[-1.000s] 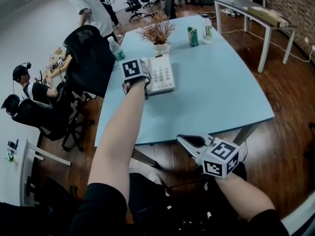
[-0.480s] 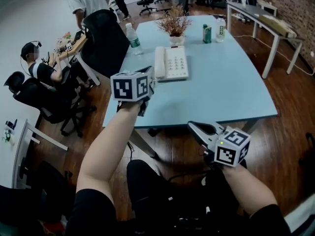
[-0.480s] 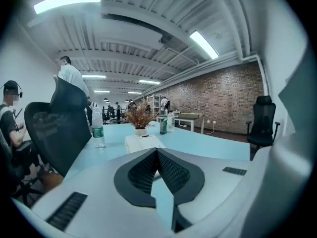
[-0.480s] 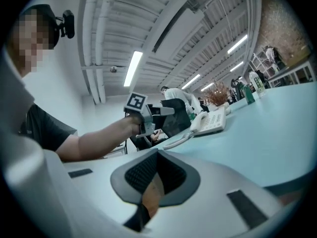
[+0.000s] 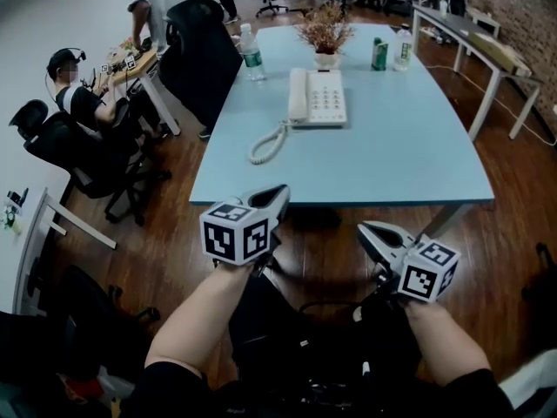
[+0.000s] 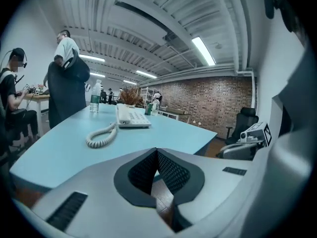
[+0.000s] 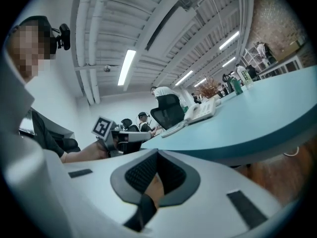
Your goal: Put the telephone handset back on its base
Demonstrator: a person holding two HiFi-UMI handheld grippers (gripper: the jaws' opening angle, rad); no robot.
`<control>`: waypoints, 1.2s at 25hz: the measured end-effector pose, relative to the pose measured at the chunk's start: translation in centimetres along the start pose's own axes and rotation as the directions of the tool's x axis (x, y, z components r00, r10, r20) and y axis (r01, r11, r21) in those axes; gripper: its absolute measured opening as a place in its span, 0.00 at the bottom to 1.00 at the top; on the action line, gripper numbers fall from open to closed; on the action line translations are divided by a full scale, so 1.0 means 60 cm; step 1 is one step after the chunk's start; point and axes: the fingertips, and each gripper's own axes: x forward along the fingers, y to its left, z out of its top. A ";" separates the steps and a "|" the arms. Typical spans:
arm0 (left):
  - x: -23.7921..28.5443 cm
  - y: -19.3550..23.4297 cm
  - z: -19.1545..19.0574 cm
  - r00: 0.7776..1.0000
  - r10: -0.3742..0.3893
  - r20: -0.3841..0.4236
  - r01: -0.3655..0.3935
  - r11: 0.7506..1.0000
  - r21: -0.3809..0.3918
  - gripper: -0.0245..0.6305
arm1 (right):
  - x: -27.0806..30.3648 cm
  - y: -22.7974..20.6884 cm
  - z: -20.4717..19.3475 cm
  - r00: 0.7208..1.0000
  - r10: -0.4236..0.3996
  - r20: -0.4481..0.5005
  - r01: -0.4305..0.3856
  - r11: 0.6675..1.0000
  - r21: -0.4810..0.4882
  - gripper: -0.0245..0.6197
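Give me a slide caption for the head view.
Handset rests on the telephone on the blue table; left hand-held gripper and right hand-held gripper, both shut, hover off its near edge.

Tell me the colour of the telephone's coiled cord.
The coiled cord is white, clearest in the left gripper view.

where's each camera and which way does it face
Head view: on the person's head, steeply down at the table and telephone; both forearms, left gripper, right gripper show.
Left gripper view: on that gripper, along its shut jaws across the table; right gripper shows.
Right gripper view: on that gripper, leftward along its shut jaws; left gripper shows.
Shared: all see the telephone.
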 end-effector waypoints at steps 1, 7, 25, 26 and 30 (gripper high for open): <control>-0.010 -0.003 -0.015 1.000 0.015 0.018 -0.015 1.000 -0.017 0.04 | -0.004 -0.003 -0.001 1.000 -0.011 0.006 0.011 1.000 0.001 0.06; -0.052 -0.009 -0.096 0.989 0.071 0.130 -0.051 0.987 -0.152 0.04 | -0.010 -0.013 -0.022 1.000 -0.015 0.004 0.015 1.000 0.001 0.06; -0.028 -0.027 -0.166 0.997 -0.014 0.069 0.022 0.993 -0.114 0.04 | 0.007 -0.024 -0.071 0.996 -0.043 -0.084 0.037 0.997 -0.061 0.06; -0.027 -0.024 -0.166 0.997 -0.011 0.070 0.019 0.994 -0.112 0.04 | 0.010 -0.020 -0.067 0.996 -0.039 -0.085 0.033 0.997 -0.067 0.06; -0.024 -0.009 -0.159 0.997 0.000 0.076 0.008 0.994 -0.109 0.04 | 0.019 -0.019 -0.064 0.996 -0.031 -0.085 0.025 0.997 -0.074 0.06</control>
